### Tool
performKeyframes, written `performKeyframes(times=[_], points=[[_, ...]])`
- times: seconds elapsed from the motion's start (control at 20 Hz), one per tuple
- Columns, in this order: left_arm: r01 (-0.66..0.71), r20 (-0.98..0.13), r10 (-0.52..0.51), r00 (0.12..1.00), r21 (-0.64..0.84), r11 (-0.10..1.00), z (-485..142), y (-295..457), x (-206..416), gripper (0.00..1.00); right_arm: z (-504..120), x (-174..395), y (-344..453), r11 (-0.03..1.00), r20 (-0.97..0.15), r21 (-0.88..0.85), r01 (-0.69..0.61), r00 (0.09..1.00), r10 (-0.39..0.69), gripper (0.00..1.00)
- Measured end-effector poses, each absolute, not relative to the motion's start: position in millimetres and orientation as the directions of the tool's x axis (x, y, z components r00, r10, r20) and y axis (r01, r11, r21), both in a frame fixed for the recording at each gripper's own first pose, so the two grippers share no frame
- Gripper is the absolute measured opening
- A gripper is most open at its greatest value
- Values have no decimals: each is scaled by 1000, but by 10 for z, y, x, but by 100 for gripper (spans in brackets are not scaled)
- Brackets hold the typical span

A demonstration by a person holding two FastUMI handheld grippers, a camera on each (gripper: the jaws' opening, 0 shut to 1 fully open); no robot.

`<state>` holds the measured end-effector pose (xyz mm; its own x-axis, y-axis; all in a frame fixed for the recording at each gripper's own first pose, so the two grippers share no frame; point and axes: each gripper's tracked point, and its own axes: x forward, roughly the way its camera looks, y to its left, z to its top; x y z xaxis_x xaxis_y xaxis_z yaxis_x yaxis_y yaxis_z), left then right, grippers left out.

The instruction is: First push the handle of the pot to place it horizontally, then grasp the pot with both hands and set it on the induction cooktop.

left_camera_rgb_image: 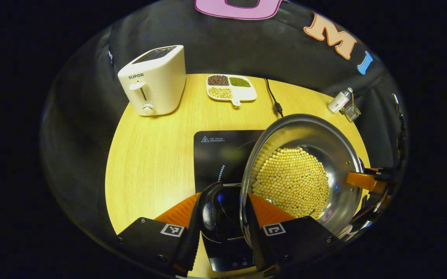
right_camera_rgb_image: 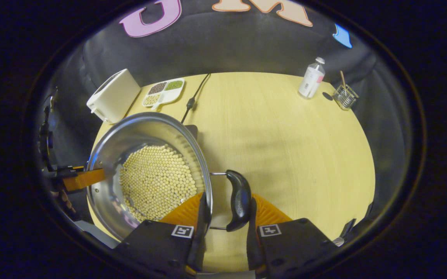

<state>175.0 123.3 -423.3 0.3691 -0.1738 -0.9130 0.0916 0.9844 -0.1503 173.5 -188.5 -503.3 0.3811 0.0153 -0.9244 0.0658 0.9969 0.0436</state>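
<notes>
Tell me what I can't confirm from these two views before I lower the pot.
- Pot base: hidden by its own wall and the beans; its height above the induction cooktop is unreadable, left gripper view.
- Cooktop controls: cut off by the left gripper.
- Cooktop: hidden behind the pot, right gripper view.
- Right gripper contact with the handle: unclear.

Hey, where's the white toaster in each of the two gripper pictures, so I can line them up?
Left gripper view: the toaster stands upper left, at the table's far edge, left of the bean tray.
Right gripper view: the toaster sits upper left, smaller, above the pot.
Shared landmark: the bean tray, just right of the toaster in both.
</notes>
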Motion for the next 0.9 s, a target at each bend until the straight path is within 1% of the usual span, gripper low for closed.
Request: performKeyframes(times=[0.05, 0.1, 0.15, 0.3, 0.35, 0.4, 0.6, 0.65, 0.7, 0.85, 0.9], points=[[96, -912, -170, 373, -144, 985, -4241, 1278, 1768, 59, -5036, 1738, -1888, 997, -924, 46, 67, 383, 17, 46], [98, -909, -164, 382, -137, 986, -4247, 1330, 1794, 59, -5029, 1746, -1886, 996, -923, 50, 69, 383, 20, 41], [101, -907, -159, 390, -129, 986, -4241, 1382, 1812, 60, -5023, 1746, -1900, 996, -923, 55, 69, 384, 25, 46], [114, -901, -146, 408, -108, 988, -4240, 1499, 1852, 60, -4988, 1750, -1956, 995, -920, 67, 74, 390, 33, 46], [114, -899, -143, 414, -105, 988, -4243, 1527, 1865, 60, -4983, 1741, -1982, 995, -918, 68, 72, 394, 34, 41], [113, -898, -143, 417, -105, 988, -4254, 1535, 1875, 61, -4965, 1728, -2034, 995, -917, 68, 74, 398, 33, 46], [118, -905, -135, 403, -94, 988, -4264, 1536, 1871, 65, -4980, 1724, -2030, 995, -917, 71, 75, 397, 36, 46], [118, -906, -130, 402, -90, 989, -4265, 1537, 1873, 65, -4987, 1709, -2025, 994, -918, 74, 75, 395, 39, 41], [121, -907, -127, 400, -86, 989, -4258, 1538, 1868, 66, -4981, 1713, -2023, 994, -918, 78, 76, 395, 42, 47], [132, -909, -125, 397, -79, 988, -4259, 1540, 1872, 67, -4991, 1706, -2025, 994, -918, 81, 77, 394, 44, 47], [132, -911, -122, 394, -75, 988, -4251, 1543, 1867, 67, -4993, 1716, -2027, 994, -918, 81, 77, 395, 44, 43]])
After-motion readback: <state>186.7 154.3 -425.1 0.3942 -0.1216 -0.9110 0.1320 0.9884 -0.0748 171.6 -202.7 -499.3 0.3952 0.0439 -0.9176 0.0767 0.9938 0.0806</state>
